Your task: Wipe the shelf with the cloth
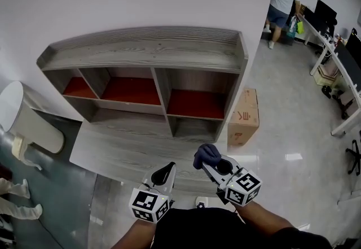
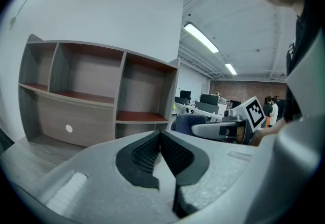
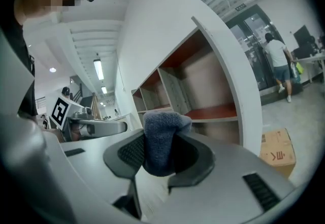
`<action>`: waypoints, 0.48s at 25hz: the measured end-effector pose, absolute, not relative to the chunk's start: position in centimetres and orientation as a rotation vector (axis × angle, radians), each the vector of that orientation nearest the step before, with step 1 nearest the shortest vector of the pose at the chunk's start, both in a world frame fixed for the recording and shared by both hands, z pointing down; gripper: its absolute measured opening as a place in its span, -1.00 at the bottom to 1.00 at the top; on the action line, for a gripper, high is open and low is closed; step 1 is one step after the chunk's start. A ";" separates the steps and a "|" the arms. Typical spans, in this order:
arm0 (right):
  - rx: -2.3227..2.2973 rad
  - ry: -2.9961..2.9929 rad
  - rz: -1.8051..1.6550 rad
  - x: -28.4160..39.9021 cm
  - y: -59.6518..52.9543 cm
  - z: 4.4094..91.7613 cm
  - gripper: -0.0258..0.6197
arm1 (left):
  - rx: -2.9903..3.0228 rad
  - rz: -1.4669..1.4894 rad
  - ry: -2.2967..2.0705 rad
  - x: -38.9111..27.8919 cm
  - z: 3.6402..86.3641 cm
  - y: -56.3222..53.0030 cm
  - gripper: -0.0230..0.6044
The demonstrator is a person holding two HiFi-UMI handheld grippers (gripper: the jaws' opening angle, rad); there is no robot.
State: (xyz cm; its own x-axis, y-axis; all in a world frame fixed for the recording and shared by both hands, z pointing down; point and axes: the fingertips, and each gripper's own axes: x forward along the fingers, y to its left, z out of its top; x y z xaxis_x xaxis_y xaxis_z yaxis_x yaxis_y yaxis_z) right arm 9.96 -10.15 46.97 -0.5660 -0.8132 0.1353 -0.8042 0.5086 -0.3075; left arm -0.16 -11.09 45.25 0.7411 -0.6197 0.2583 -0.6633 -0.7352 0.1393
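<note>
The person stands in front of the desk (image 1: 121, 149) with both tools held low, close to the body. The right tongs (image 1: 208, 165) pinch the cloth (image 1: 207, 154), a dark blue wad that bulges up out of the grip. It hangs over the desk's near edge, well short of the shelf (image 1: 141, 50) and touching nothing. The left tongs (image 2: 161, 148) are pressed together with nothing between them, just beside the right ones.

By the look of it, the cloth is in hand but no wiping has begun; this is the carry toward the shelf. The next move calls for reaching the right tongs forward and bringing the cloth flat against a board, perhaps the grey top or one of the red compartment floors (image 1: 130, 91). It then needs enough pressure to drag the cloth along the surface without the tong tips scraping the wood. The left tongs seem to have no part to play.
</note>
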 end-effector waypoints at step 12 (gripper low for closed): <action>-1.510 2.699 -0.393 3.2 -5.5 45.5 -0.52 | 2.771 0.275 -0.881 -5.3 44.2 -7.9 -0.90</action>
